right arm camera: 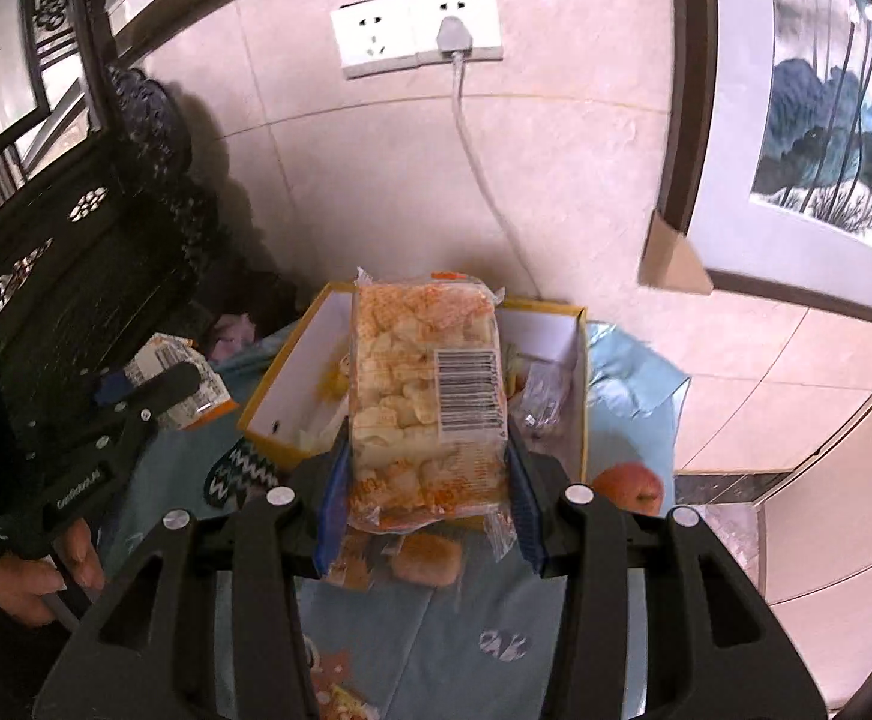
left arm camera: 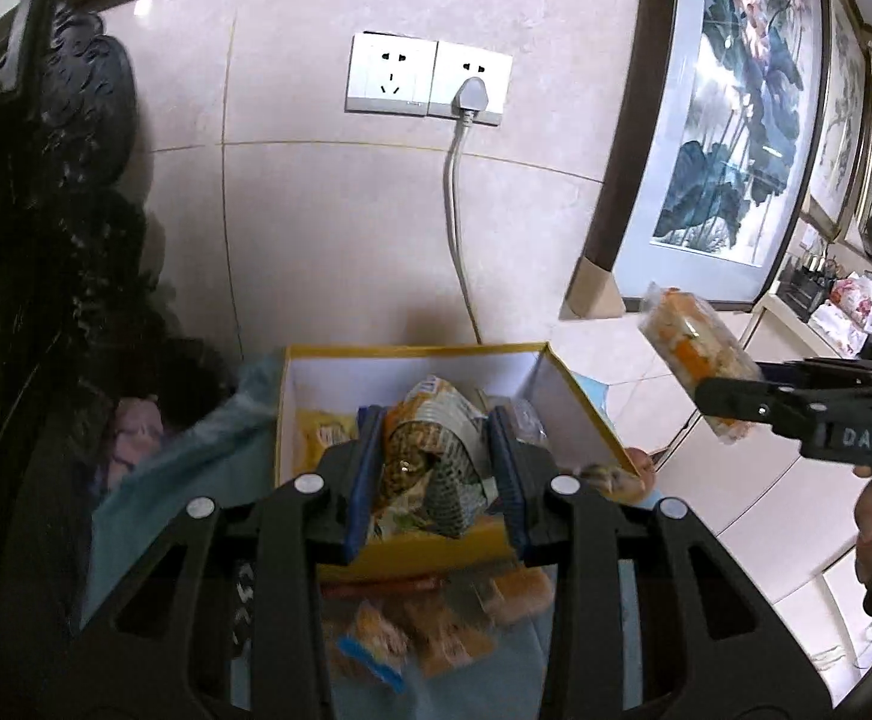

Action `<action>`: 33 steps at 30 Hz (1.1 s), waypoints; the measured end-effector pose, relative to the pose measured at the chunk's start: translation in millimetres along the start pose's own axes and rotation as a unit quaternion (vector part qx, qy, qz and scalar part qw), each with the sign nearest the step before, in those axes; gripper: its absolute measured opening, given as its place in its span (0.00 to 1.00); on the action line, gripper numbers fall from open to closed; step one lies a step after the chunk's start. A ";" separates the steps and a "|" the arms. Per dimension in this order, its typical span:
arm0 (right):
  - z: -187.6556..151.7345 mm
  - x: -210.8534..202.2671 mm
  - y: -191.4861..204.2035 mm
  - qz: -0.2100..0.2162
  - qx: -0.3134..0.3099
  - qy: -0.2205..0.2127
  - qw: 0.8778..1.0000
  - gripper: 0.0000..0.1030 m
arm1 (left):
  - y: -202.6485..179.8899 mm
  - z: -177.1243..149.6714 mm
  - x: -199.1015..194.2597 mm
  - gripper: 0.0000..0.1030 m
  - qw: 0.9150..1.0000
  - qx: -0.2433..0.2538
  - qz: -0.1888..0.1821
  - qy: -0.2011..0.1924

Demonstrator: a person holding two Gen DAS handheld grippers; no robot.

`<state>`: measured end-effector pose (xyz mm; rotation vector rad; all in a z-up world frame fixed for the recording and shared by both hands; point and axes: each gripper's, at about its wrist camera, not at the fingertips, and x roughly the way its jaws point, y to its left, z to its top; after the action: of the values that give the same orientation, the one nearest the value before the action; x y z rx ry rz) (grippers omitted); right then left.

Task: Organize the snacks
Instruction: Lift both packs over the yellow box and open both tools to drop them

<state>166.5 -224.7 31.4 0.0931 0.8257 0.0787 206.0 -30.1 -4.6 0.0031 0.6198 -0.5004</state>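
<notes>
Left gripper (left arm camera: 436,468): clenched on a crumpled snack packet (left arm camera: 429,456), blue pads pressing both its sides; the packet hangs over the open box.
Right gripper (right arm camera: 426,480): clenched on a clear pack of rice crackers (right arm camera: 426,396), barcode label up, long axis pointing away from the camera; in the left wrist view the pack sticks out past the fingers, up in the air to the right of the box.
Box (left arm camera: 580,396): yellow outside, white inside, lid off, at the far edge of the bench near the wall; several wrapped snacks lie in it, kinds hard to tell.
Loose snacks (left arm camera: 436,630): small orange and yellow packs on the bench just in front of the box, blurred.
Bench cover (right arm camera: 496,630): light blue cloth with a print, under box and snacks.
Apple (right arm camera: 631,489): red, on the cloth beside the box's right near corner.
Wall: double socket (left arm camera: 426,81) with one grey plug (left arm camera: 472,96), cord running down behind the box.
Framed lotus painting (left arm camera: 730,108): leans at the right.
</notes>
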 end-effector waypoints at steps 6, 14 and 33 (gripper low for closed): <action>7.3 14.1 -7.7 -0.013 0.008 0.003 1.000 0.44 | -2.6 13.3 27.6 0.34 1.000 0.016 0.009 0.012; 12.0 33.0 -11.3 -0.015 0.007 0.013 1.000 0.44 | -1.1 10.6 50.0 0.34 0.999 0.025 0.008 0.022; 24.7 60.2 -22.3 -0.047 0.014 0.019 0.999 0.57 | 21.8 19.1 87.5 0.90 0.997 0.008 0.073 0.035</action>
<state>226.1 -241.7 1.6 0.0793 0.8689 -0.0207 287.6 -53.0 -40.9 0.0809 0.6792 -0.3657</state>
